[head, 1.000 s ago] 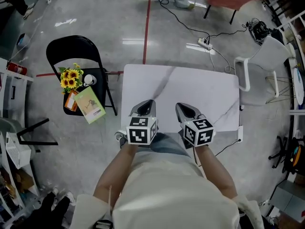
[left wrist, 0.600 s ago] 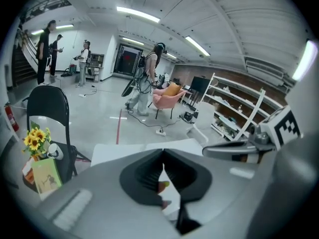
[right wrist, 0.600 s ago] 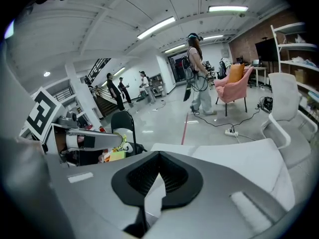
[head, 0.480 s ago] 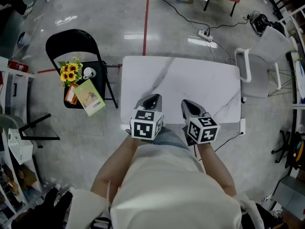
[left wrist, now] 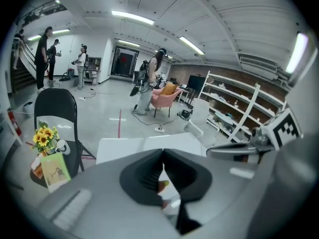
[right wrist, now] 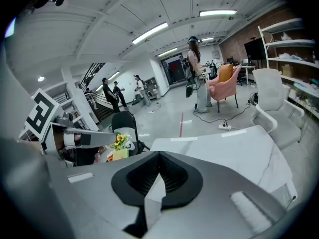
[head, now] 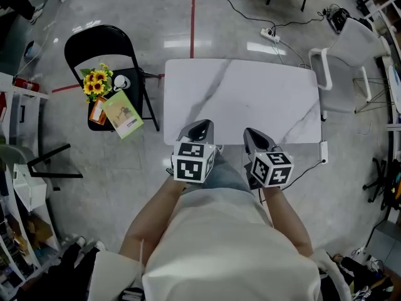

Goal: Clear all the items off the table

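Note:
The white marble-patterned table (head: pixel 250 93) shows only its bare top. My left gripper (head: pixel 200 127) and right gripper (head: pixel 254 135) hover side by side over its near edge, both shut with nothing between the jaws. The left gripper view looks past the shut left gripper (left wrist: pixel 163 156) to the table (left wrist: pixel 129 144). The right gripper view looks past the shut right gripper (right wrist: pixel 159 158) to the table (right wrist: pixel 239 143). A black folding chair (head: pixel 100 42) left of the table carries sunflowers (head: pixel 97 81), a white cup (head: pixel 120 82), a green book (head: pixel 123 114) and an orange item (head: pixel 96 112).
A white chair (head: pixel 351 55) stands off the table's right side. A power strip (head: pixel 270 35) and cables lie on the floor behind the table, beside a red floor line (head: pixel 192 5). White shelving (head: pixel 19 187) runs along the left. People stand far off in the room.
Both grippers have drawn back toward the table's near edge and stayed shut. The head view has shifted, so the table and chair sit a little higher in the picture.

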The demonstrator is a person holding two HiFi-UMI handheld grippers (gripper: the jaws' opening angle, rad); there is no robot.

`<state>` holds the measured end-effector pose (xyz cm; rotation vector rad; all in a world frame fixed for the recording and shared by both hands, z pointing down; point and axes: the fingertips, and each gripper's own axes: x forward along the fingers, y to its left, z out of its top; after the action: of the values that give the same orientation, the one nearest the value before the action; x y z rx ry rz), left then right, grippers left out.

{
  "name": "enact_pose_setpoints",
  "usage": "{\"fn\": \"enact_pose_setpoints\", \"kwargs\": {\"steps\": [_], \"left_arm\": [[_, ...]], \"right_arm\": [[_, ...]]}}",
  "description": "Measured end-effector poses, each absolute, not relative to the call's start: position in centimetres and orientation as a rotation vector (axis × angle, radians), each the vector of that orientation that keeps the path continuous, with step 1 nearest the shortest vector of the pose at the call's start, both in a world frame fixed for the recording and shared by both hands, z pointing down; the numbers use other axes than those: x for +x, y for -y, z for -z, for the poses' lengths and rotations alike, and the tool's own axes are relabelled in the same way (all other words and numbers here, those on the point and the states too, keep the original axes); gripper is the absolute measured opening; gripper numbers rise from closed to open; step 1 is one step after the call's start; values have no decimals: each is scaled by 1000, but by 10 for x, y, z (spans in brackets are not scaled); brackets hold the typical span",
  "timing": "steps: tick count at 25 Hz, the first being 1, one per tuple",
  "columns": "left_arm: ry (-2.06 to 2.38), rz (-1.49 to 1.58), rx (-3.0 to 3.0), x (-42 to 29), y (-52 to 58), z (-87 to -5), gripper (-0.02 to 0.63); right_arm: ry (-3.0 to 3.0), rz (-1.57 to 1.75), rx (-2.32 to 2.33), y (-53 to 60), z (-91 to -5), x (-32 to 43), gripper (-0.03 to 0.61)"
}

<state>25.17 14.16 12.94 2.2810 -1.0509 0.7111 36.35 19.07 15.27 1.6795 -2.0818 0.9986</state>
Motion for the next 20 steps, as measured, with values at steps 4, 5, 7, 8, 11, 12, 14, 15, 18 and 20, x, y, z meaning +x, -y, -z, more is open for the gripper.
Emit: {"fn": "enact_pose_setpoints", "kwargs": {"steps": [4,5,7,8,11,12,14,15,18,20], "left_arm": [[1047,-713,2294,239,-178,-131,11],[1050,-712,2297,236,-186,-131,11],[1061,-709,2300,230,-202,-130,11],[1066,-705,2300,227,-209,-129,11],[1077,-688,2303,222,-230,-126,11],[1079,-685,2306,220,-237,-126,11],[1079,-681,2314,217,-251,-124,11],[1079,-679,2318,215,-259,-123,11],[1075,-673,2325,210,-282,-119,11],[1069,-670,2329,209,-294,-116,11]], "right_arm": [[2080,-983,1714,-224,-150,353,-2],[2076,-978,1723,-233,-150,351,-2],[2070,-969,1733,-251,-149,346,-2],[2070,-963,1733,-259,-148,344,-2],[2077,-933,1729,-280,-144,339,-2],[2080,-926,1733,-287,-142,338,-2],[2084,-919,1749,-300,-139,336,-2],[2087,-917,1758,-307,-138,335,-2],[2097,-912,1772,-325,-132,330,-2],[2104,-909,1771,-334,-129,326,-2]]}}
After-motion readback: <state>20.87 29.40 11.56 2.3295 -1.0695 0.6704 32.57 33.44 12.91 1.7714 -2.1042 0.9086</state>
